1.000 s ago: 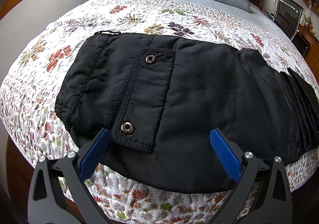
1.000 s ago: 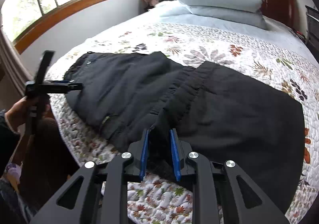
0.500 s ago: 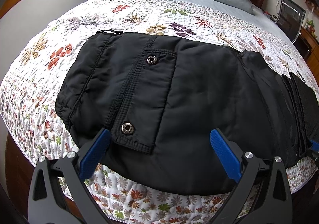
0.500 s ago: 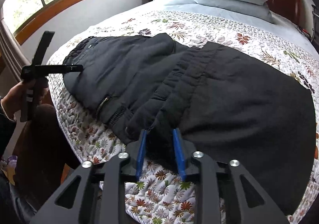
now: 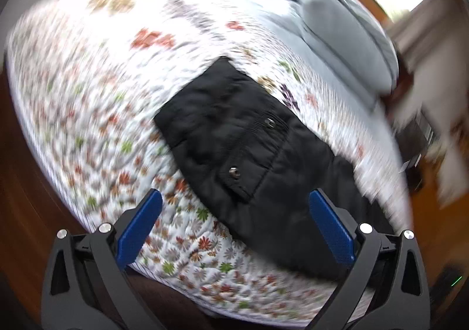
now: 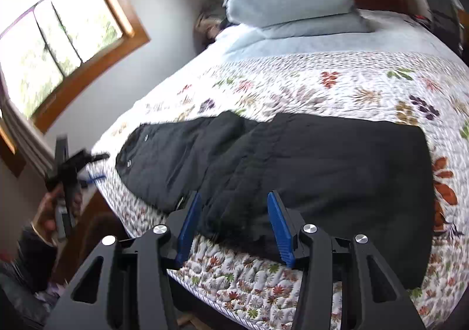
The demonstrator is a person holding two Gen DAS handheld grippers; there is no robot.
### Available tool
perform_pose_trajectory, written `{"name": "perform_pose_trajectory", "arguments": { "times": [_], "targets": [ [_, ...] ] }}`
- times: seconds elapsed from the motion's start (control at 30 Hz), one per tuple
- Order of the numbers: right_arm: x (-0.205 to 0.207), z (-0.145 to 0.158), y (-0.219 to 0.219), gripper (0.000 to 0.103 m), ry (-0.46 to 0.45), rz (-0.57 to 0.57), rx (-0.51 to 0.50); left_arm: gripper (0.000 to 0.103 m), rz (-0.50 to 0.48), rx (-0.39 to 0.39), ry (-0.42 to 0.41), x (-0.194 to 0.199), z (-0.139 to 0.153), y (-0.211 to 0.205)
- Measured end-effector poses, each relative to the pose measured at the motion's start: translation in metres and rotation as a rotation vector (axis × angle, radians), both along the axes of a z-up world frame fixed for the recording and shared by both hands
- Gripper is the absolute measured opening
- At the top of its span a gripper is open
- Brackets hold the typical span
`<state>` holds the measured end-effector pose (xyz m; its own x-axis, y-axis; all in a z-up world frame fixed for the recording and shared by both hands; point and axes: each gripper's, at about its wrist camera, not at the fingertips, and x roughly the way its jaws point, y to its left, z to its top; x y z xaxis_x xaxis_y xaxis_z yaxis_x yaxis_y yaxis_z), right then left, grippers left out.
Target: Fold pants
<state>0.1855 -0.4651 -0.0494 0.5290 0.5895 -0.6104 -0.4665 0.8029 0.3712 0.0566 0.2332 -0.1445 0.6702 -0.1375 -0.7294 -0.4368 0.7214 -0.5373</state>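
Nearest the right wrist camera, the right gripper [image 6: 233, 227] has its jaws opening, moderately apart; the bunched near edge of the black pants [image 6: 307, 168] sits in the gap, but the blue pads do not press on it, so the cloth looks released. In the left wrist view, which is badly blurred, the left gripper [image 5: 234, 230] hangs with jaws wide and nothing between them, above the near edge of the bed and the flowered quilt [image 5: 205, 245]. Beyond both, the pants lie flat on the quilt near the bed's front edge. One part appears doubled over the rest, making a broad slab on the right side of the right view, while a narrower part with a snap-buttoned pocket flap [image 5: 252, 151] stretches toward the left gripper. By my reading one fold is laid and at least another remains, since the bundle is long and uneven. Farther back rest the grey pillows [image 6: 293, 4] and a window [image 6: 58, 45].
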Motion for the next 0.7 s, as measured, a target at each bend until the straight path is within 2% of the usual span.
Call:
{"name": "perform_pose_trajectory", "arguments": {
  "times": [0.07, 0.17, 0.3, 0.5, 0.7],
  "targets": [
    [0.005, 0.0, -0.011, 0.048, 0.003, -0.039, 0.0, 0.1, 0.056, -0.101, 0.01, -0.004, -0.014, 0.014],
    [0.01, -0.004, -0.032, 0.05, 0.025, -0.114, 0.004, 0.1, 0.087, -0.184, 0.01, -0.003, -0.029, 0.024],
    [0.013, -0.01, -0.059, 0.05, 0.055, -0.193, 0.034, 0.1, 0.108, -0.313, -0.028, 0.005, -0.041, 0.032],
    [0.011, -0.013, -0.081, 0.05, 0.049, -0.257, -0.001, 0.099, 0.141, -0.51, -0.083, 0.023, -0.066, 0.038],
    [0.014, -0.014, -0.081, 0.051, 0.048, -0.265, -0.01, 0.098, 0.163, -0.563, -0.102, 0.031, -0.075, 0.037]
  ]
}}
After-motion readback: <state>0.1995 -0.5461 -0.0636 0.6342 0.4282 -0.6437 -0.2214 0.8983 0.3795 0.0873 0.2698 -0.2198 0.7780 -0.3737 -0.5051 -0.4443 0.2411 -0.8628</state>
